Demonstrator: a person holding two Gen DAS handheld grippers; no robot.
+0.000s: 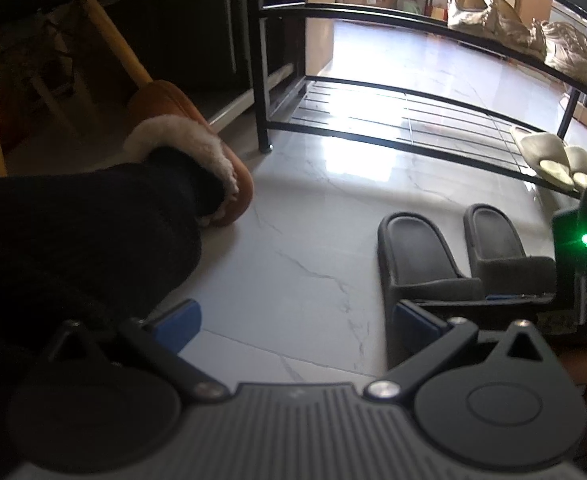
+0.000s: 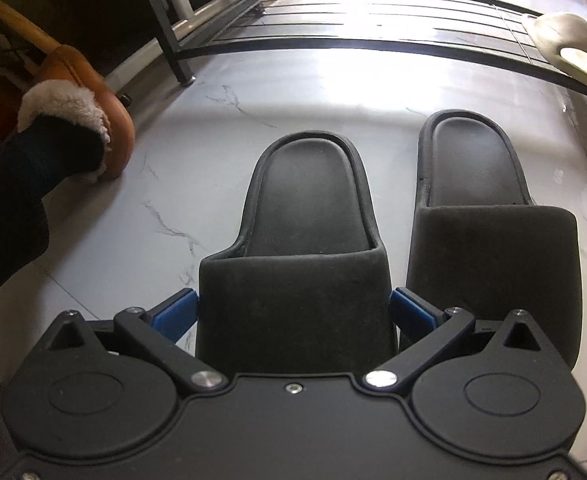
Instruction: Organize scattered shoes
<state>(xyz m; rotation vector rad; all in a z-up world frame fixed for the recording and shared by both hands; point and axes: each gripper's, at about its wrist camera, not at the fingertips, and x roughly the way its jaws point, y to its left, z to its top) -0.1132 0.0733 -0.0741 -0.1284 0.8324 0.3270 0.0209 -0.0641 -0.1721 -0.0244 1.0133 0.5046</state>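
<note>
Two black slide slippers lie side by side on the marble floor, toes toward me. In the right wrist view the left slipper (image 2: 305,208) fills the middle and its mate (image 2: 489,248) lies to the right. My right gripper (image 2: 293,308) is open, its blue pads (image 2: 177,312) standing either side of the left slipper's toe band. Seen from the left wrist, the pair (image 1: 413,252) lies at the right. My left gripper (image 1: 293,320) hovers open over bare floor, with nothing between its fingers.
A black metal shoe rack (image 1: 373,136) stands beyond the slippers, with cream slippers (image 1: 553,156) on its lower shelf and beige shoes (image 1: 493,16) above. At the left a person's foot wears a brown fur-lined slipper (image 1: 165,100). Wooden chair legs (image 1: 109,36) stand behind it.
</note>
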